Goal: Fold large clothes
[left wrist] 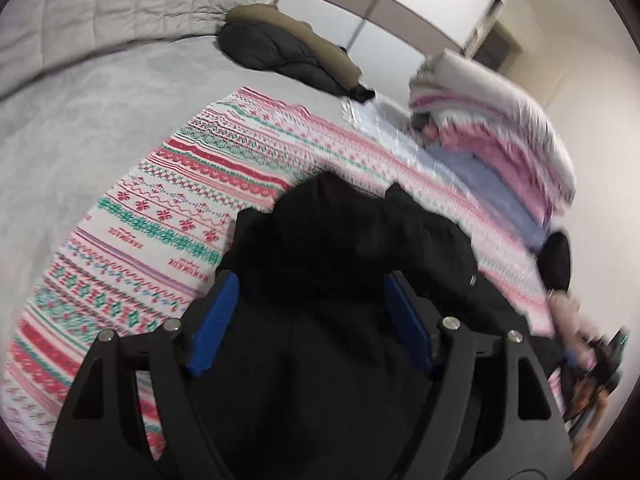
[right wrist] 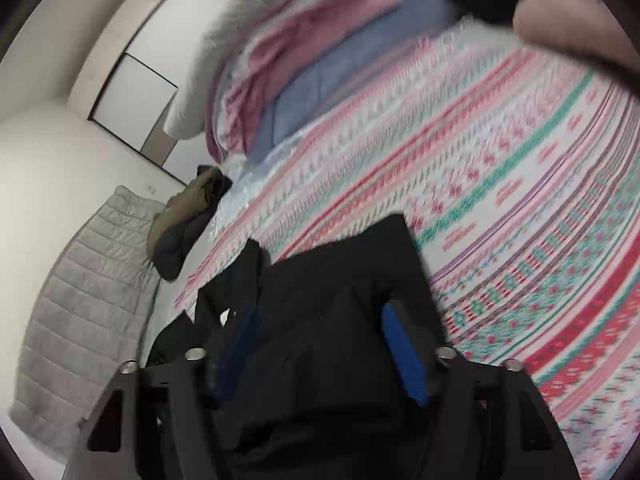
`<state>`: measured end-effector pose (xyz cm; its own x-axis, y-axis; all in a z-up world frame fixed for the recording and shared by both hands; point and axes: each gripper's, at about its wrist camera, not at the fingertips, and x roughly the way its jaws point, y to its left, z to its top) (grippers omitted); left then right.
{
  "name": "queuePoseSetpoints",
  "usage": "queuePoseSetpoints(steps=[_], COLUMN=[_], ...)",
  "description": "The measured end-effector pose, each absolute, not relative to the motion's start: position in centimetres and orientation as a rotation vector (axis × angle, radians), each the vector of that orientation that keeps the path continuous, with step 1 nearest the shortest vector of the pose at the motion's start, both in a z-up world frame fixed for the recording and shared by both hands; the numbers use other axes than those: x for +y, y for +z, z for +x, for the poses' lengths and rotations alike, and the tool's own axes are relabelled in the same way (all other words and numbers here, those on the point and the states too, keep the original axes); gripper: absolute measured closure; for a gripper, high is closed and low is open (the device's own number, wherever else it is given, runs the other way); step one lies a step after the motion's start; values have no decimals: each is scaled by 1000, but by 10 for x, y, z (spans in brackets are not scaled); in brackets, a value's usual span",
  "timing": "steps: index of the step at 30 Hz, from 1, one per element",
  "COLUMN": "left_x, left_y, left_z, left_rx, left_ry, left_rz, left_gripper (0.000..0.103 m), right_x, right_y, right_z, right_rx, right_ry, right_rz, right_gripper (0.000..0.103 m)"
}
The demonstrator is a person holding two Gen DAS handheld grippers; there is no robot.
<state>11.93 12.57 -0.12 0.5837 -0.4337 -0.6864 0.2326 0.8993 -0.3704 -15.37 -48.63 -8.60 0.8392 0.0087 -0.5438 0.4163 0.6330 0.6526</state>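
Black garment [left wrist: 340, 248] on patterned blanket [left wrist: 160, 216]

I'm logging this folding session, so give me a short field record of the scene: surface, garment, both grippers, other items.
surface: patterned blanket spread on a bed
garment: black garment lying on the blanket
left gripper: jaws apart, black fabric between them, pads not pressing
right gripper: jaws apart over the same garment
other items: dark and olive jacket; stacked bedding
image quality: motion blur
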Motion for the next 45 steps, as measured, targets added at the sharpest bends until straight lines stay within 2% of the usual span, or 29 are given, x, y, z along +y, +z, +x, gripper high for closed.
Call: queuePoseSetpoints(steps=[5, 9, 13, 18, 20, 25, 30, 35, 39, 41, 43, 44, 45], left_x=[85, 47, 20, 1, -3, 3, 41, 94, 114, 106, 96, 91, 88], left_y=[-17, -42, -52, -53, -55, -65, -45, -50, -85, -91, -90, -89, -88], left_z=[103, 96, 96, 126, 144, 182, 194, 201, 230, 234, 237, 239, 240], left_rx=[981, 1118, 1097, 1075, 1061, 1008, 866, 873, 1066, 1077, 1046, 1043, 1041], left_ry=[-580, -742, -738, -704, -680, -573, -351, -268, -275, -331, -358, -366, -366], left_rz=[-10, 85, 212, 183, 147, -40, -95, -137, -302, -302, -270, -254, -242], left_gripper=[27, 27, 27, 27, 27, 27, 27, 27, 27, 29, 33, 36, 47], right_x=[-424, -352, -314, -309, -313, -358, -414, -469, -500, -499, -492, -488, -486], right_y=[-57, -75, -99, -126, -124, -119, -100, -99, -111, -119, -127, -129, -129], right_z=[-155, -130, -108, -65, -46, -5, -23, -58, -63, -54, -34, -26, -22], right_rx=[652, 924, 1050, 1138, 1117, 941, 622, 593, 608, 652, 681, 684, 679], right_ry=[-101, 96, 145, -16, -79, -194, -408, -447, -376, -334, -332, -336, -337], right_rz=[558, 266, 133, 86, 65, 275, 430, 557, 658, 655, 601, 572, 542], right_gripper=[34, 34, 34, 34, 34, 34, 34, 32, 32, 32, 33, 40, 47])
